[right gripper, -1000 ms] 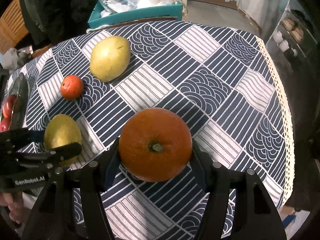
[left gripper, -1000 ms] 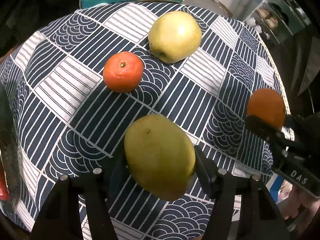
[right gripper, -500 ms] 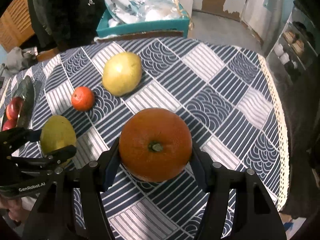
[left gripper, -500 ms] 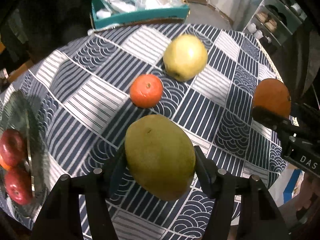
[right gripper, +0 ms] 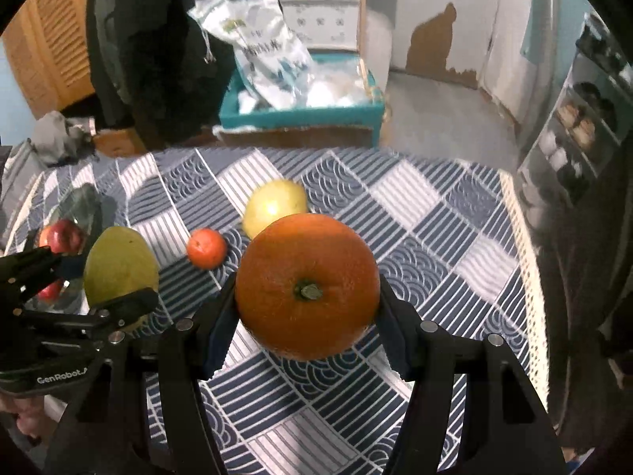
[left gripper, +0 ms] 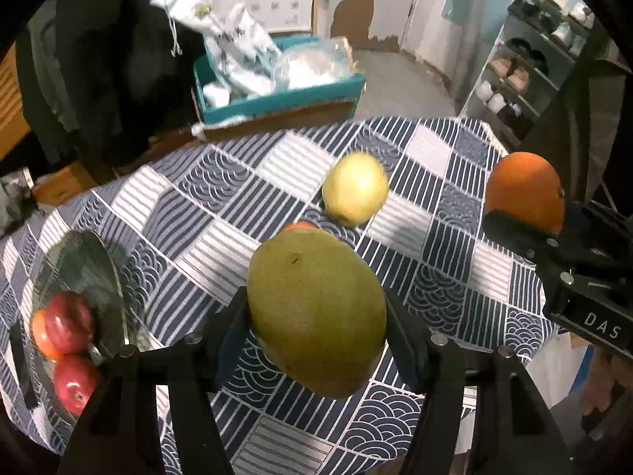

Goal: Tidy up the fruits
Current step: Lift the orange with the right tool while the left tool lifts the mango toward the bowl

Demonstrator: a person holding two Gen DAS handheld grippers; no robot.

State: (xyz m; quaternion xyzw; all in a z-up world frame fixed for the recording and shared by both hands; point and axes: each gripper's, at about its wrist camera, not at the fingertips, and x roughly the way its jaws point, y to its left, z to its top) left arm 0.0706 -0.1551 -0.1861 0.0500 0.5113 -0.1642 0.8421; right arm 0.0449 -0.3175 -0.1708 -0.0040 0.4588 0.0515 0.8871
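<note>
My left gripper (left gripper: 316,316) is shut on a green mango (left gripper: 316,308), held above the patterned tablecloth (left gripper: 221,213). My right gripper (right gripper: 306,301) is shut on a large orange (right gripper: 306,285), also lifted off the table. In the right wrist view the mango (right gripper: 118,269) and the left gripper (right gripper: 103,297) hang at the left; in the left wrist view the orange (left gripper: 524,192) hangs at the right. A yellow pear (left gripper: 355,189) and a small tangerine (right gripper: 206,247) lie on the cloth. A glass plate (left gripper: 83,273) at the left holds red apples (left gripper: 67,326).
A teal box (left gripper: 277,99) with plastic bags stands beyond the table's far edge. Dark clothing (left gripper: 110,71) hangs at the back left. A shoe rack (left gripper: 530,63) is at the right, past the tablecloth's lace edge (right gripper: 522,237).
Both grippers rose with their fruit and tilted up, so more of the room shows. The plate with apples came into the left wrist view. The tangerine is now mostly hidden behind the mango there.
</note>
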